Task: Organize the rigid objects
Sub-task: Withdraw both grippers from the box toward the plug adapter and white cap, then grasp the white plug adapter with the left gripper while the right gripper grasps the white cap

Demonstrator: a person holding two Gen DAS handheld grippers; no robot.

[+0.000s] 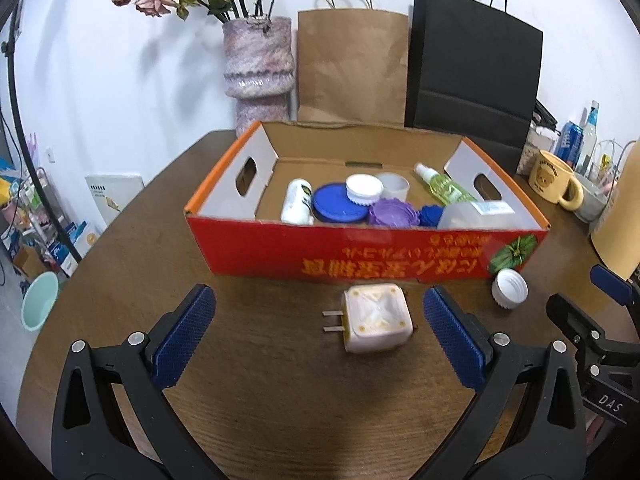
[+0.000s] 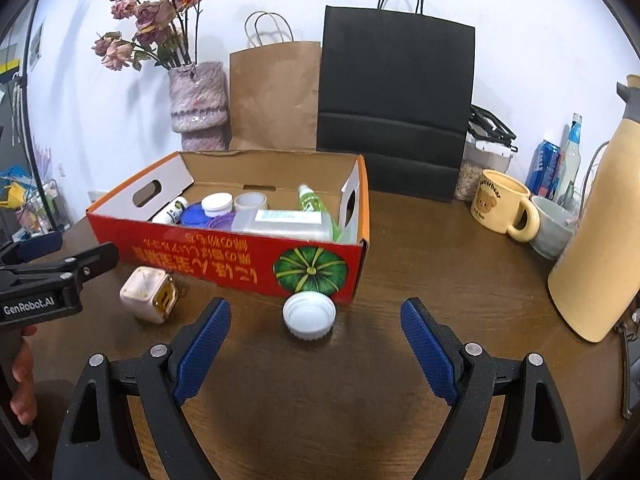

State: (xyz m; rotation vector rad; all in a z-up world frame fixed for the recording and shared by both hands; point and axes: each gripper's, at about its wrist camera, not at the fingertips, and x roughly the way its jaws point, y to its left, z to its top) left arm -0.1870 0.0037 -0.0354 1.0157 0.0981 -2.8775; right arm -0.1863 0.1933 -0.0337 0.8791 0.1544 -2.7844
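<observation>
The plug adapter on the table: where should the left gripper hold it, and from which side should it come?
Grip the adapter by its two flat side walls, coming from the near side, above and in front, where the open left gripper already frames it. It lies on its side with the prongs pointing left in the left wrist view, so the left finger should probably close on the body behind them.

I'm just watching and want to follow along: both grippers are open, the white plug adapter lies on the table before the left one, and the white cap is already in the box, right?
Not quite. The white cap is not in the box; it sits on the table just in front of it, as the right wrist view shows. The rest stands.
</observation>
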